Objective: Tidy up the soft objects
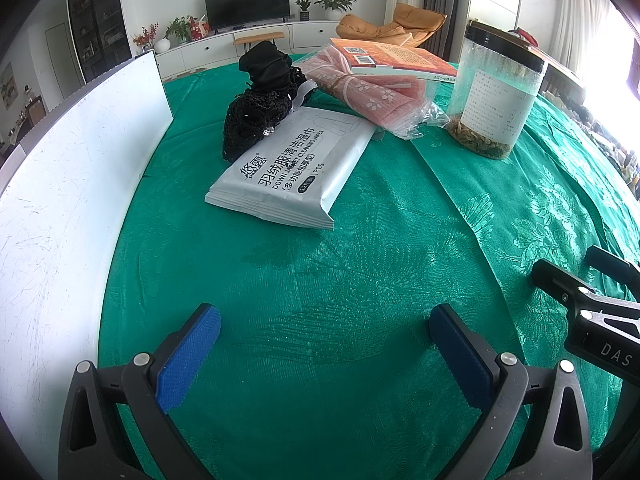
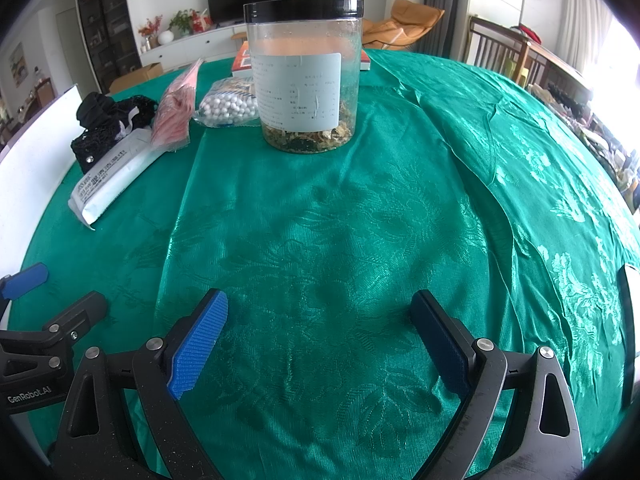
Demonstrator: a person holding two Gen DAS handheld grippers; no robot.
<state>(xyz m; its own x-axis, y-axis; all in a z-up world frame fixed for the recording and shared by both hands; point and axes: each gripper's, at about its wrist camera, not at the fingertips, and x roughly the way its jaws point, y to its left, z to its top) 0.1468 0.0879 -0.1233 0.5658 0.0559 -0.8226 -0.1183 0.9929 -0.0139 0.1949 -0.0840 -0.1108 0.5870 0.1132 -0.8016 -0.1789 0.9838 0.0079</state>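
Observation:
A white pack of cleaning wipes [image 1: 292, 164] [image 2: 110, 176] lies on the green tablecloth [image 1: 360, 280]. Behind it sits a bundle of black lace cloth [image 1: 260, 96] [image 2: 106, 120]. A pink item in a clear plastic bag [image 1: 368, 88] [image 2: 176, 112] leans beside them. A bag of small white balls [image 2: 228, 108] lies to the left of the jar. My left gripper [image 1: 324, 320] is open and empty, well short of the wipes. My right gripper [image 2: 320, 304] hovers open over bare cloth in front of the jar.
A clear jar with a black lid [image 1: 496, 92] [image 2: 306, 76] holds dried bits at its bottom. An orange book [image 1: 400, 58] lies behind the bag. A white board [image 1: 72, 184] stands along the left edge. Chairs and living-room furniture lie beyond the table.

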